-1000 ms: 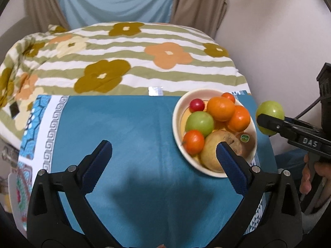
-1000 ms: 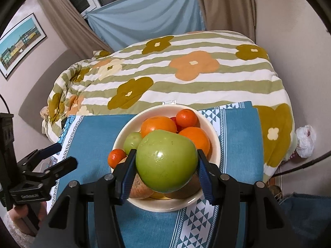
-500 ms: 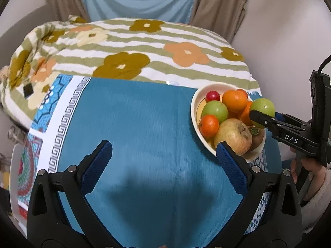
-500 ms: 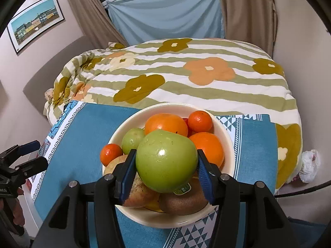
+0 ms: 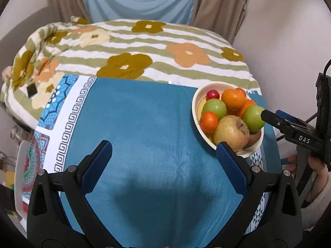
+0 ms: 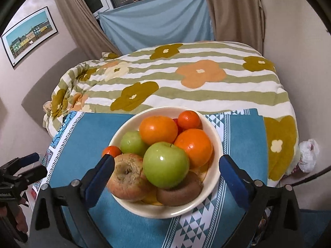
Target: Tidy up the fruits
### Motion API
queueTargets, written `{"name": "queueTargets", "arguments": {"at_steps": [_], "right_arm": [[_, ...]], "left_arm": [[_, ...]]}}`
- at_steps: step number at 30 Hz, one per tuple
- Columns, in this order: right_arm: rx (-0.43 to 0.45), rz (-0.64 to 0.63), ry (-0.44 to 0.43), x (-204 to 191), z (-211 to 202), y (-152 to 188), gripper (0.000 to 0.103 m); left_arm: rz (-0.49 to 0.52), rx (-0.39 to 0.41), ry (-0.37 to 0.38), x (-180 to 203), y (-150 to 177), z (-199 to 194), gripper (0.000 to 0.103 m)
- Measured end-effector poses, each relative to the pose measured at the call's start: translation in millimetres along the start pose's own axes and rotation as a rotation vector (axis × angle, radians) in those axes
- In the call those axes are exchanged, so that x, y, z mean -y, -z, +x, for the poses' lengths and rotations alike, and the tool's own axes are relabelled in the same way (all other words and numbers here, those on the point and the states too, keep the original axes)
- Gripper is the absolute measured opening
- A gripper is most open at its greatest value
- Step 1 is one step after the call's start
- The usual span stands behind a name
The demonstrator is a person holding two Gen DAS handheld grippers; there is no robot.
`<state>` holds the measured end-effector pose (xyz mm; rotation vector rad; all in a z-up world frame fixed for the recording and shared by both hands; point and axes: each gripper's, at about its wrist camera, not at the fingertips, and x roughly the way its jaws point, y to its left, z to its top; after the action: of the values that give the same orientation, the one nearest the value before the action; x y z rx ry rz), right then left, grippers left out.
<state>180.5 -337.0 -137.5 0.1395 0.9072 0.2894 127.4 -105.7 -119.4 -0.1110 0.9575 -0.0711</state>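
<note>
**Apple let go into the bowl**

A moment ago the right tongs (image 6: 165, 169) were clamped on the green apple (image 6: 166, 164); now their jaws are opening, both pads clear of it, and the apple sits on top of the pile in the bowl (image 6: 215, 136), between the spread fingers. It rests against an orange (image 6: 194, 146), a brownish apple (image 6: 128, 178) and a kiwi (image 6: 180, 192). Further back lie a smaller green apple (image 6: 132, 142), another orange (image 6: 158, 129) and two small tangerines. The bowl stands at the right end of the blue cloth (image 5: 144, 128) on the surface. The left tongs (image 5: 164, 157) hang wide over bare cloth, holding nothing, and have drifted leftward from the bowl.
</note>
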Motion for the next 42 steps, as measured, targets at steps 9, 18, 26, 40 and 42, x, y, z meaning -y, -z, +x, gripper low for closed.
{"name": "queueTargets", "arguments": {"at_steps": [9, 18, 26, 40, 42], "right_arm": [[0.081, 0.016, 0.056, -33, -54, 0, 0.101], [0.129, 0.054, 0.115, -95, -116, 13, 0.101], [0.165, 0.061, 0.185, -144, -146, 37, 0.101], [0.21, 0.038, 0.29, -179, -161, 63, 0.101], [0.214, 0.034, 0.294, -182, -162, 64, 0.101]], "left_arm": [[0.05, 0.078, 0.03, -16, -4, -46, 0.103], [0.098, 0.183, 0.026, -42, -1, -112, 0.103], [0.129, 0.277, -0.038, -63, 15, -159, 0.103], [0.177, 0.357, -0.094, -74, 43, -186, 0.103], [0.175, 0.363, -0.094, -75, 43, -188, 0.103]]}}
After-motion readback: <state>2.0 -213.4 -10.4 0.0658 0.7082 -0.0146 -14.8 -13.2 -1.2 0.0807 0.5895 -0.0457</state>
